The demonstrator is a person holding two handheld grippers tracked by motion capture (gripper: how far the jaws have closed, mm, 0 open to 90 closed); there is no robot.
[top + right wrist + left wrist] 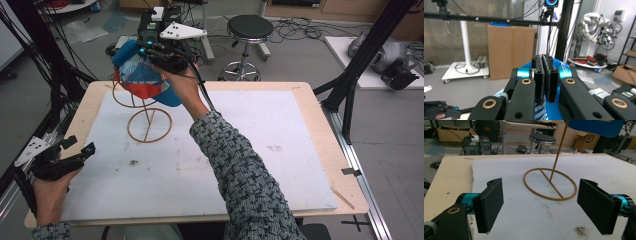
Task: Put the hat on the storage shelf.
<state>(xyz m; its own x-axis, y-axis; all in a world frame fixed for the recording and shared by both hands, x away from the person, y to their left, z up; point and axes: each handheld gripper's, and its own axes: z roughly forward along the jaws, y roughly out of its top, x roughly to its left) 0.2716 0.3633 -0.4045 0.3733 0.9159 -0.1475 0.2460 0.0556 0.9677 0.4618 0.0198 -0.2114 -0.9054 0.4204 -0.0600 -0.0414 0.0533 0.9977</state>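
**Operator:** Identify the held item and its location.

**Inspector:** A soft blue bag point(142, 75) with a red lower part and a white-and-blue striped panel. It is raised at the far left of the table point(320, 145), at the top of a wire stand point(148, 120). The right gripper point(150, 52) has its two black jaws pressed together on the bag's upper edge. In the right gripper view blue fabric point(556, 65) rises behind the jaws and striped fabric shows below them. The bag bulges, but what is inside cannot be seen.

**Operator:** Describe the stand.

**Inspector:** Thin tan rod. The base is a flat ring point(550, 184) crossed by one straight bar, lying on the mat. A slim stem point(558, 152) rises from that bar at a slight tilt. Curved wire point(122, 100) loops under the bag; whether the bag rests on it cannot be told.

**Operator:** The left gripper?

**Inspector:** The left gripper point(77, 145) sits at the near left edge of the table, well apart from the stand. Its jaws stand wide apart with nothing between them. The pads point(491, 203) are flat, rectangular, matte black with a fine grain.

**Operator:** The work surface?

**Inspector:** A white mat point(260, 150), scuffed and marked with dark smudges, lies on the pale wooden table. A black round stool point(249, 27) stands on the floor beyond the far edge.
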